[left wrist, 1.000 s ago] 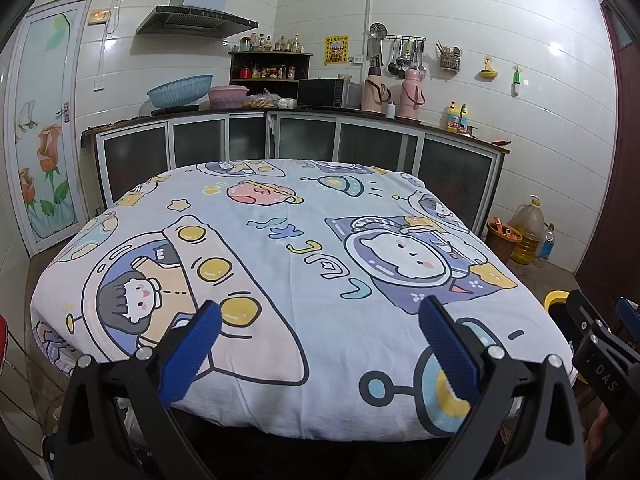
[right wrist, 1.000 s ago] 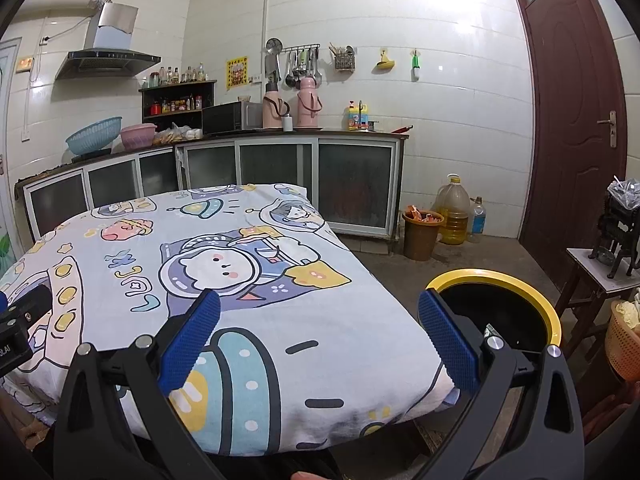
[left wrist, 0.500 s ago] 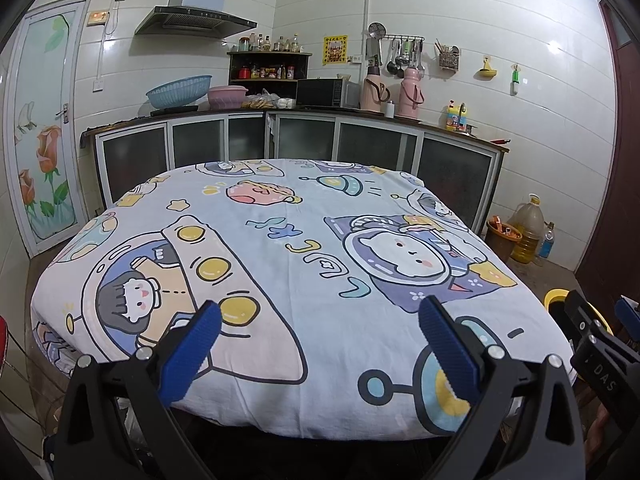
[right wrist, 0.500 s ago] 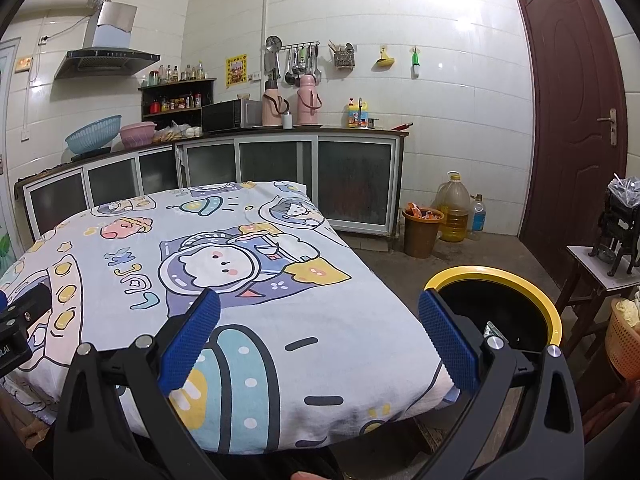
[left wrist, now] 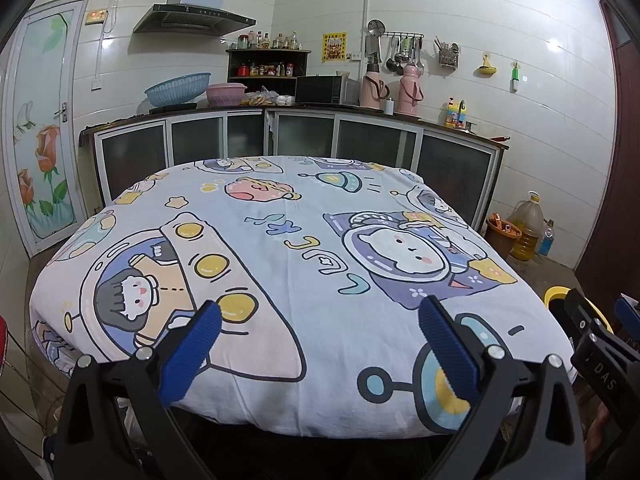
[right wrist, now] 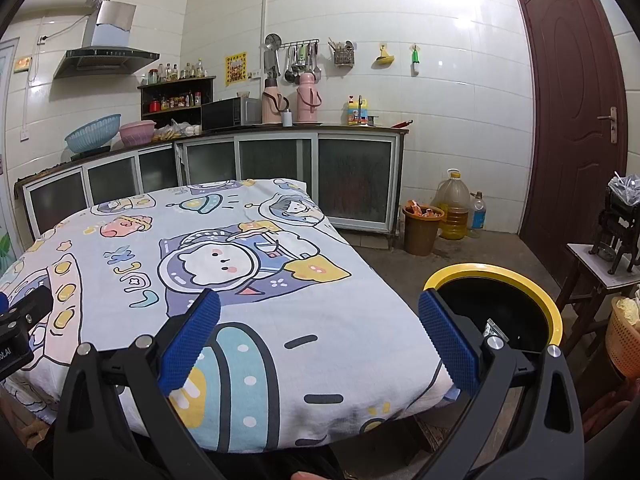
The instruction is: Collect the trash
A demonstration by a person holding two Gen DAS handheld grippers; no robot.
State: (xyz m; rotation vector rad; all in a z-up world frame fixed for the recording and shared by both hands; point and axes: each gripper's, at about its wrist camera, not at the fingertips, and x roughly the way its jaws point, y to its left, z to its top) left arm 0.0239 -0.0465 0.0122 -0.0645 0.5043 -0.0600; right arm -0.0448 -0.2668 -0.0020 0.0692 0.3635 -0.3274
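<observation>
A black trash bin with a yellow rim point(right wrist: 496, 272) stands on the floor right of the table; a scrap of paper point(right wrist: 494, 330) lies inside it. Its rim also shows in the left wrist view point(left wrist: 558, 293). My left gripper point(left wrist: 320, 344) is open and empty over the near edge of the table with the cartoon cloth point(left wrist: 280, 248). My right gripper point(right wrist: 320, 340) is open and empty over the table's near right corner point(right wrist: 340, 360), its right finger in front of the bin. No loose trash shows on the cloth.
A kitchen counter point(left wrist: 320, 132) with cabinets runs behind the table. An orange bucket point(right wrist: 422, 228) and an oil jug point(right wrist: 454, 208) stand on the floor by the brown door point(right wrist: 576, 120). A small stool point(right wrist: 596, 276) and an orange basket point(right wrist: 626, 340) are at the right.
</observation>
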